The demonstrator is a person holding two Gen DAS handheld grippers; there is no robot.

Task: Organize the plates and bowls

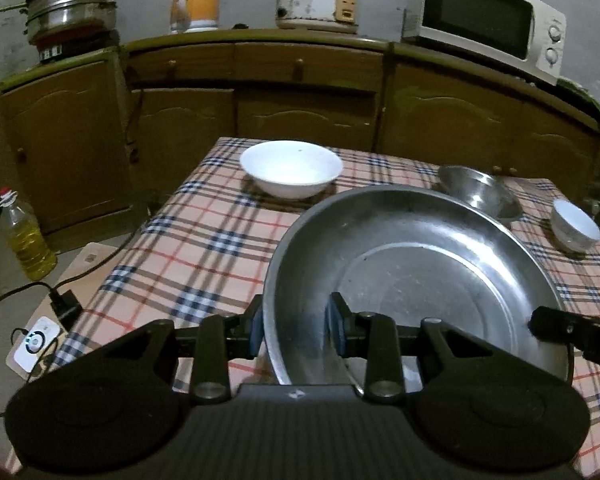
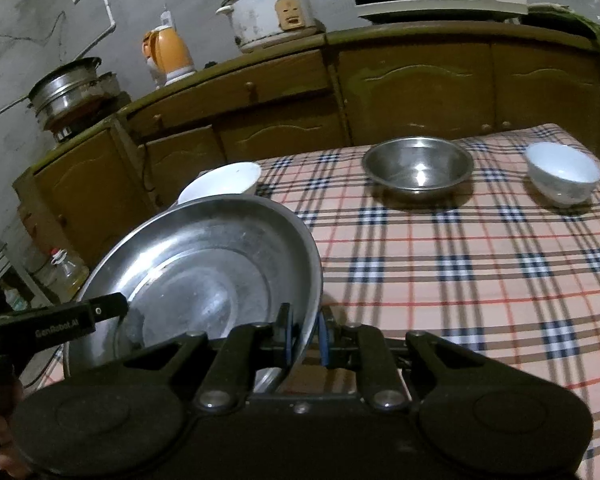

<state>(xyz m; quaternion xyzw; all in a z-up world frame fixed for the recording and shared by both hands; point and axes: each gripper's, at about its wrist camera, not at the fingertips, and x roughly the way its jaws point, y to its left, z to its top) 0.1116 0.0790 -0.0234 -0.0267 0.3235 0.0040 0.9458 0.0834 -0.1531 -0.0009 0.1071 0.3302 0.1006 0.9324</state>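
Large steel plate (image 1: pixel 412 276) lifted, tilted above the table (image 1: pixel 188 248); left hand-held gripper (image 1: pixel 298 330) and right hand-held gripper (image 2: pixel 305 334) clamped on opposite rims, likely sharing its weight.

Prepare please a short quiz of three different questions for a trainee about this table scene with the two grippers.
1. True or false: the left gripper and the right gripper both clamp the rim of the large round steel plate.
2. How many other dishes stand on the checked tablecloth?
A. two
B. three
C. four
3. Fill in: the small white ceramic bowl stands to the ___ of the round steel bowl in the right wrist view.

Key
1. True; one finger inside the rim, one outside, on opposite sides.
2. B: the wide white ceramic bowl, the steel bowl and the small white bowl.
3. right
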